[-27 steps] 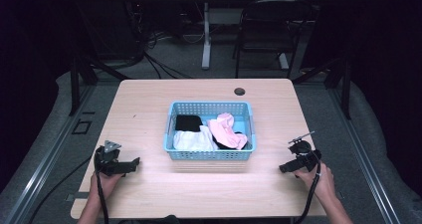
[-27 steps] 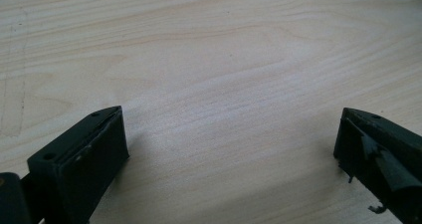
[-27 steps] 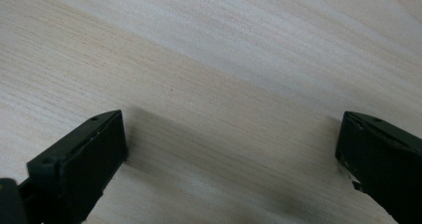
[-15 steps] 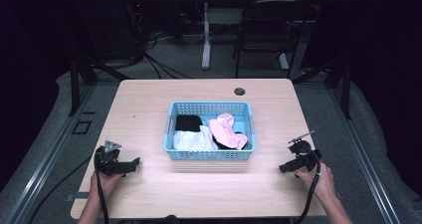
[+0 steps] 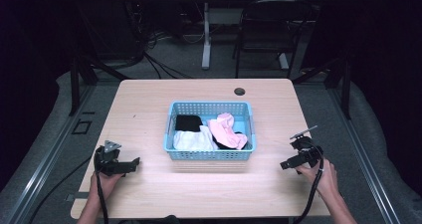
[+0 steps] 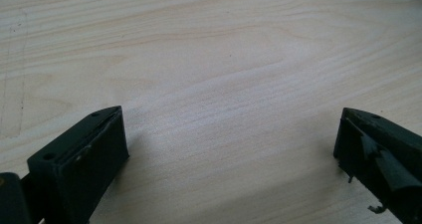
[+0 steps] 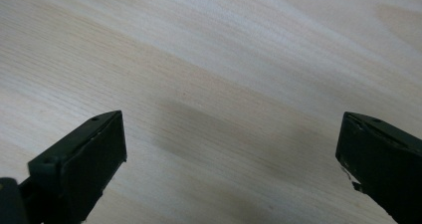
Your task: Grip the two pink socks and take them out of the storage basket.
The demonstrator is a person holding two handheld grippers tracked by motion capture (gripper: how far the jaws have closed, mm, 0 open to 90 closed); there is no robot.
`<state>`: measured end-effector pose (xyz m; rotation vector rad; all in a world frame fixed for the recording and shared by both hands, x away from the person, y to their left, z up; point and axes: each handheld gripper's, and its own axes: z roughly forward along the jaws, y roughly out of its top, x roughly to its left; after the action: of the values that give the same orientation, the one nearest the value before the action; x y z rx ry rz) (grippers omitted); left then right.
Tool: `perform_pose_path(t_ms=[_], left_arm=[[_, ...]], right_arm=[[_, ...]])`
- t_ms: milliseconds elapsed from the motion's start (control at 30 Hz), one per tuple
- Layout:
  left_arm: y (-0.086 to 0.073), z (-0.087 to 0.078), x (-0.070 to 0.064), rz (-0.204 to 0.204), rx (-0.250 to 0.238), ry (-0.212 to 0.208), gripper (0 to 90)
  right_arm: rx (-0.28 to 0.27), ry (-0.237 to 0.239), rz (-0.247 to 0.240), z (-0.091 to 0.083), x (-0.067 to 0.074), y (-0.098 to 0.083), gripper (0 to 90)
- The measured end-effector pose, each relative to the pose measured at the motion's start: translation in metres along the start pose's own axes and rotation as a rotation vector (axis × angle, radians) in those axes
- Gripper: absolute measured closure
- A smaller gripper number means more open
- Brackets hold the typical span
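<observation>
Idling with left gripper (image 5: 133,163) and right gripper (image 5: 284,165) both wide open, empty, either side of the blue basket (image 5: 211,154) holding clothes (image 5: 226,131); nothing moving since, no pick starting.

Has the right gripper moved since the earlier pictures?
No. The right gripper sits at the same spot beside the blue basket.

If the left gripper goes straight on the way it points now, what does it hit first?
Probably the blue basket. The left gripper lies low on the table, jaws open and aimed right toward the basket's near left corner, with bare wood between; exact height is unclear.
</observation>
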<state>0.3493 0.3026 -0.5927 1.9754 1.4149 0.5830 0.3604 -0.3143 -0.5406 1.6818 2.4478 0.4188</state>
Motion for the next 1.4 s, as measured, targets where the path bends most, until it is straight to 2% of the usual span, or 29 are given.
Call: perform_pose_path(t_ms=[100, 167, 200, 233, 400, 533, 767, 833, 1400], left_arm=[[0.000, 0.000, 0.000, 0.001, 0.001, 0.000, 0.4], [0.000, 0.000, 0.000, 0.000, 0.000, 0.000, 0.4], [0.000, 0.000, 0.000, 0.001, 0.001, 0.000, 0.4], [0.000, 0.000, 0.000, 0.001, 0.001, 0.000, 0.5], [0.000, 0.000, 0.000, 0.001, 0.001, 0.000, 0.5], [0.000, 0.000, 0.000, 0.004, 0.003, 0.000, 0.4], [0.000, 0.000, 0.000, 0.003, 0.004, 0.001, 0.5], [0.000, 0.000, 0.000, 0.003, 0.001, 0.002, 0.5], [0.000, 0.000, 0.000, 0.002, 0.002, 0.002, 0.5]], right_arm=[[-0.022, -0.001, -0.017, -0.013, 0.001, 0.001, 0.0], [-0.038, 0.009, -0.009, -0.015, 0.003, 0.001, 0.0], [-0.042, -0.004, -0.013, -0.018, 0.003, 0.002, 0.0], [-0.057, -0.003, -0.017, -0.024, 0.003, 0.003, 0.0], [-0.085, -0.009, -0.018, -0.035, 0.004, 0.006, 0.0], [-0.105, 0.012, -0.039, -0.046, 0.007, 0.012, 0.7], [-0.135, 0.014, -0.067, -0.058, 0.016, 0.019, 1.5], [-0.139, 0.008, -0.090, -0.063, 0.019, 0.023, 1.8], [-0.180, 0.037, -0.130, -0.087, 0.031, 0.045, 2.1]])
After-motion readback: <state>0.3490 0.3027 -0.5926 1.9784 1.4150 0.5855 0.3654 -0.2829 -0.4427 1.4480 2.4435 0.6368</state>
